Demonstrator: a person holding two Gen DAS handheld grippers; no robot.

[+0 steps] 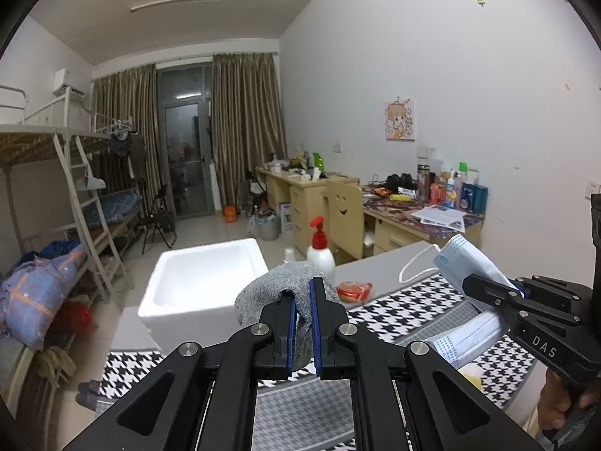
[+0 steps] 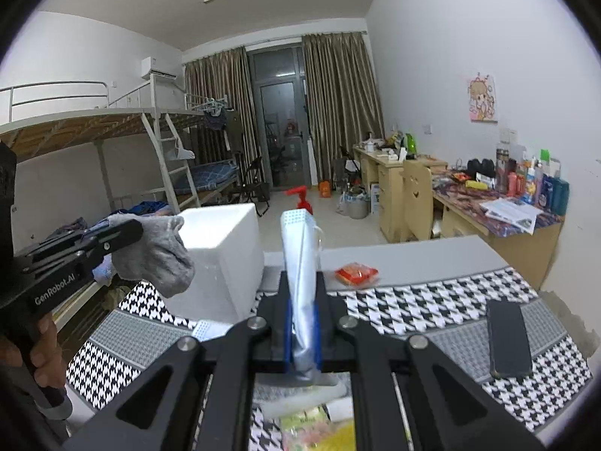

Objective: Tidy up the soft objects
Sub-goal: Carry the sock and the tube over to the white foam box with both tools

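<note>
My left gripper (image 1: 303,293) is shut on a grey sock (image 1: 278,282) and holds it in the air above the houndstooth table mat (image 1: 405,312). The sock also shows in the right wrist view (image 2: 157,251), hanging from the left gripper (image 2: 131,231). My right gripper (image 2: 302,282) is shut on a light blue face mask (image 2: 300,259) that stands upright between the fingers. In the left wrist view the mask (image 1: 465,263) sticks up from the right gripper (image 1: 473,283), with its white ear loop dangling. A white foam box (image 1: 203,282) stands open just beyond the sock.
A white pump bottle with a red top (image 1: 320,248) and a red snack packet (image 1: 353,290) lie behind the mat. A black phone (image 2: 507,342) lies on the mat at right. More masks (image 1: 462,338) and yellow packets (image 2: 319,428) lie near me. Desks, chair, bunk beds stand around.
</note>
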